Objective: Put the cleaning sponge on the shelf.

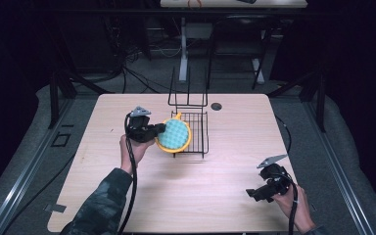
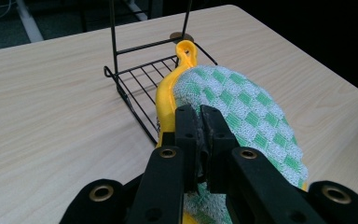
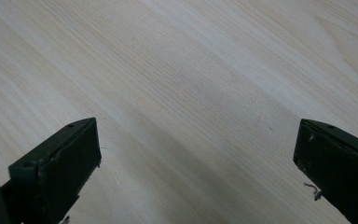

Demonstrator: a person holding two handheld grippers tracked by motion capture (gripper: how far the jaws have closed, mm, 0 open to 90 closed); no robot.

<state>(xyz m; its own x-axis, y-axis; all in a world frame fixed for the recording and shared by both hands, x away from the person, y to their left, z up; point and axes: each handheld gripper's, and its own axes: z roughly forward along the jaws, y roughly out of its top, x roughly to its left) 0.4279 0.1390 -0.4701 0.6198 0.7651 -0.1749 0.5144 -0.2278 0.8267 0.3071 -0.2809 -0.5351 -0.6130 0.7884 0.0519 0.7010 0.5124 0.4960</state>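
Green-checked cloth on its yellow holder, the pot holder [image 2: 242, 112] sits clamped tight in my left gripper [image 1: 159, 130], hovering at the near-left edge of the black wire rack [image 1: 196, 128]. I judge pickup done, placing left. My right gripper [image 1: 254, 193] idles wide open, empty, well right of the rack, over bare table [image 3: 182, 84].

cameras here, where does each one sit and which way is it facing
High view: above the person's side, facing forward and down on the table; forearms and both hand-held grippers show.
Left gripper view: on the left hand-held gripper, facing along shut jaws clamping a yellow-rimmed green checked pad by the black wire rack.
Right gripper view: on the right hand-held gripper, facing the bare table between open jaws.
High and left gripper views share pad and rack.
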